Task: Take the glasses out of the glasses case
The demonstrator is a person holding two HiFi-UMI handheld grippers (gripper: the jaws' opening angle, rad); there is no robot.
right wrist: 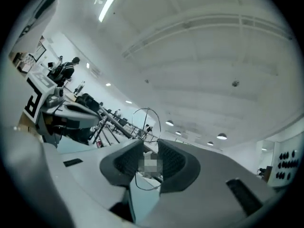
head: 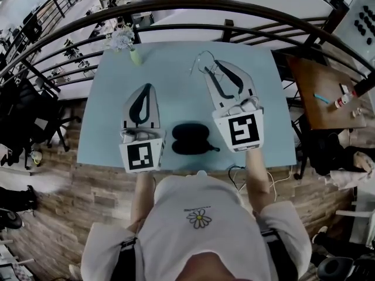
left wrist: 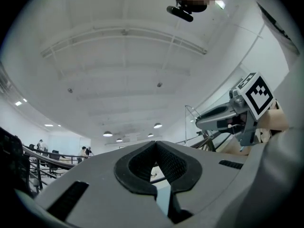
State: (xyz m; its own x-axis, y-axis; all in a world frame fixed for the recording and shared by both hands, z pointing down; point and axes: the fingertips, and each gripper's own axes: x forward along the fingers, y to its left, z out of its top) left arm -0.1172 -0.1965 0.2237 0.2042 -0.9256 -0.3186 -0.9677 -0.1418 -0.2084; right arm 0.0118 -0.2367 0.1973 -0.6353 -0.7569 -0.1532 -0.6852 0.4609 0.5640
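black glasses case (head: 190,138) lies on the light blue table (head: 176,81) near its front edge, between the two grippers in the head view. it reads as one dark oval with a small tab at its right end. cannot tell whether the lid is up or down, and the inside is too dark to read. thin wire glasses (head: 201,60) are out of the case, beyond it toward the far side of the table, at the tip of the right gripper (head: 215,67). in the right gripper view the jaws stand part way apart and clamp the glasses: one round lens ring sticks up above the pads and another wire loop hangs below them. left gripper (head: 147,88) is just left of the case and apart from it. in the left gripper view its jaw tips are pressed together with nothing in them. both gripper views look up at a white ceiling. small pale green vase (head: 135,56) with whitish flowers (head: 122,38) in it stands at the table's far left corner. dark railing (head: 176,4) curves behind the table. wooden side table (head: 316,92) at right carries a few small items, too small to name.
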